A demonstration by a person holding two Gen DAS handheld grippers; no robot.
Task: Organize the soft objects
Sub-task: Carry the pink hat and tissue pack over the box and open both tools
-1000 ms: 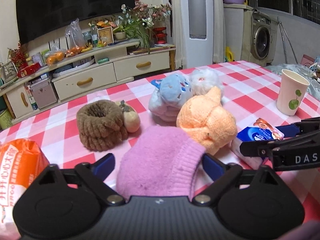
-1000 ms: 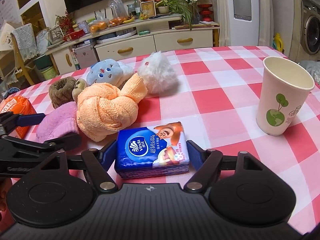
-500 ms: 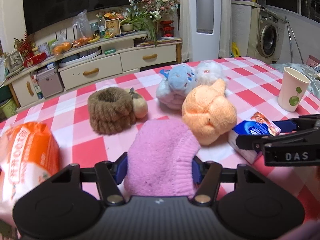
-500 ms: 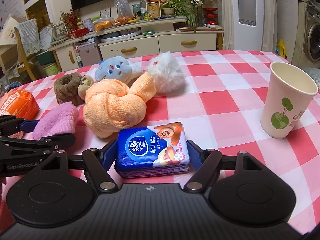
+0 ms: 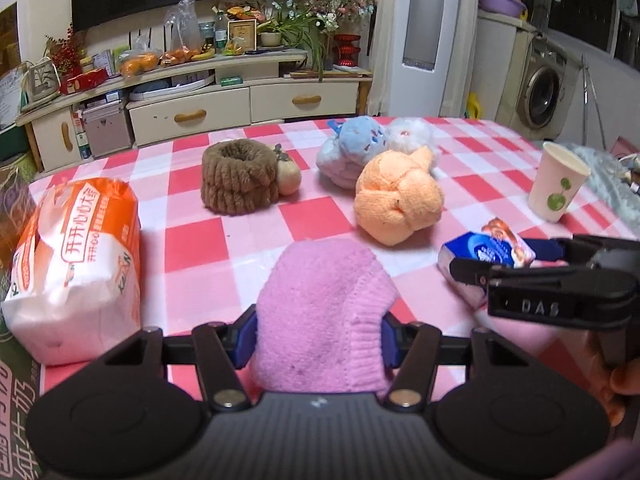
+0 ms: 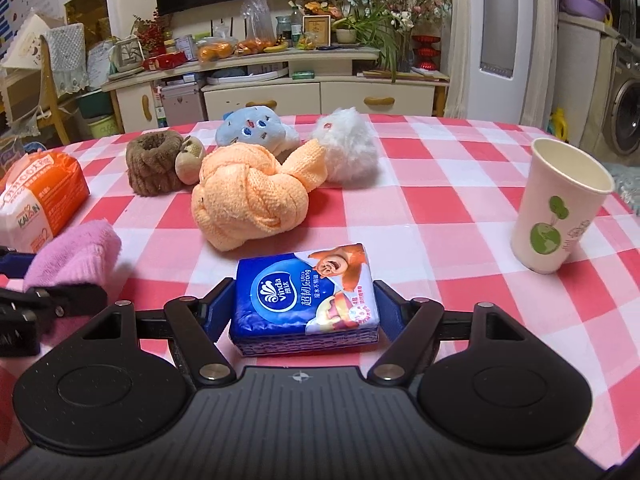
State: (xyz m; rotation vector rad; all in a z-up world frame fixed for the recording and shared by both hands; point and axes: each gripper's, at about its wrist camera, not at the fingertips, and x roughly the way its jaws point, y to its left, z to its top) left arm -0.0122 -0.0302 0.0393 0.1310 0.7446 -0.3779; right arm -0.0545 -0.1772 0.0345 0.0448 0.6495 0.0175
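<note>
Checked tablecloth (image 6: 440, 184) carries everything. Orange-white bread bag (image 5: 76, 264) sits at 9 o'clock in left wrist view. Orange knotted towel (image 6: 248, 200) at centre, w/ blue plush (image 6: 252, 128) & white fluffy plush (image 6: 348, 152) touching behind it at 12; brown knit cuff (image 6: 154, 168) at 10. Paper cup (image 6: 560, 208) upright at 3. Left gripper (image 5: 318, 336) jaws closing, pads pressed on pink knit sock (image 5: 324, 312). Right gripper (image 6: 296, 304) pads snug against sides of Vinda tissue pack (image 6: 304, 300)

Open checkered table (image 6: 440, 208) between the orange knot towel (image 6: 248, 200) and paper cup (image 6: 560, 208). The left's crowded though: orange bag (image 5: 76, 256), brown plush (image 5: 240, 180).
</note>
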